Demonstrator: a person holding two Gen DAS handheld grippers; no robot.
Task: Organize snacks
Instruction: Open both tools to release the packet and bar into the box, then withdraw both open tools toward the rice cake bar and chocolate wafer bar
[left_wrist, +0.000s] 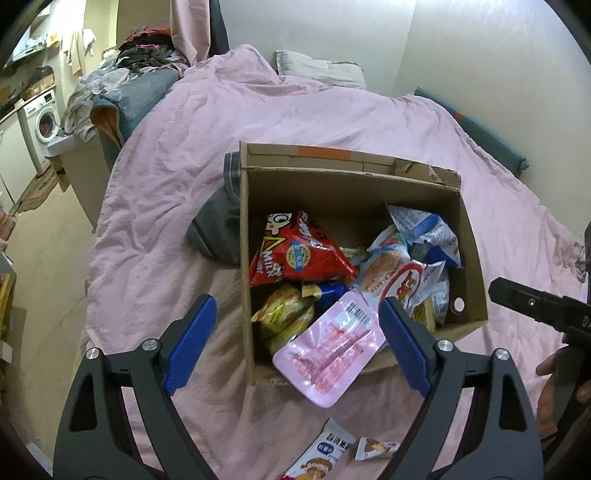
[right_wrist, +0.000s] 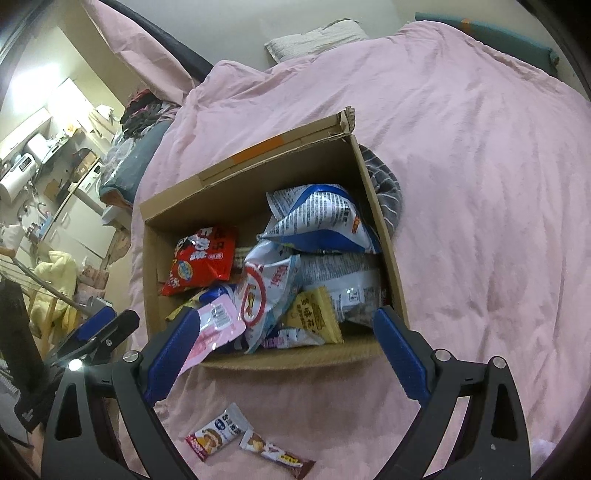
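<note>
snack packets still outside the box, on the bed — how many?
2, side by side on the pink bedsheet in front of the cardboard box: a white snack bar packet and, to its right, a smaller brown-ended packet. More could lie out of frame.

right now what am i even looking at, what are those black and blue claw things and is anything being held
Those claws are two hand-held grasping tools; a person holds one in each hand, each with a camera looking along its blue-padded fingers. One picture is from the left tool, the other from the right tool. Both are open and hold nothing. On the pink bedsheet sits an open brown cardboard box full of snack bags, with a glossy pink flat packet hanging over its near edge. Two small snack bars lie loose on the sheet.
</note>
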